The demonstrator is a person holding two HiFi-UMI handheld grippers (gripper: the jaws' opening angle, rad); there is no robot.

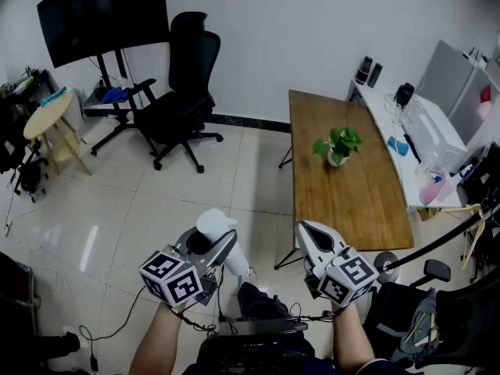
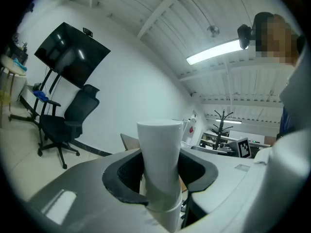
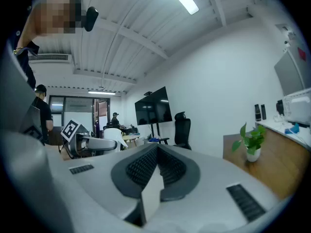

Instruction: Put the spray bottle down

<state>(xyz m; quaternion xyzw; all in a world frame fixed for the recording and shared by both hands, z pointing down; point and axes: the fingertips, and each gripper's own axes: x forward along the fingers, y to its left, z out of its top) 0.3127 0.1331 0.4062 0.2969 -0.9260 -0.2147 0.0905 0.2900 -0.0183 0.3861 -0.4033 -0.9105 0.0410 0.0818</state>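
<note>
Clamping spray bottle [image 2: 158,149], left tool [image 2: 160,177] only

Table [image 1: 351,201] is up ahead on the right, with the potted plant [image 1: 337,144] sitting on its far half. Left of it, across the floor [image 1: 156,201], the office chair [image 1: 183,92] is by the back wall. The screen on its stand [image 1: 105,14] is further left, and a round table [image 1: 47,114] is left again. A side table [image 1: 381,114] runs along the table's right edge. Down low, the spray bottle [image 1: 219,229] sits between the fingers [image 1: 224,247] of the left gripper [image 1: 209,244]. The right gripper [image 1: 310,231] is off to its right, at the table's near end.
</note>
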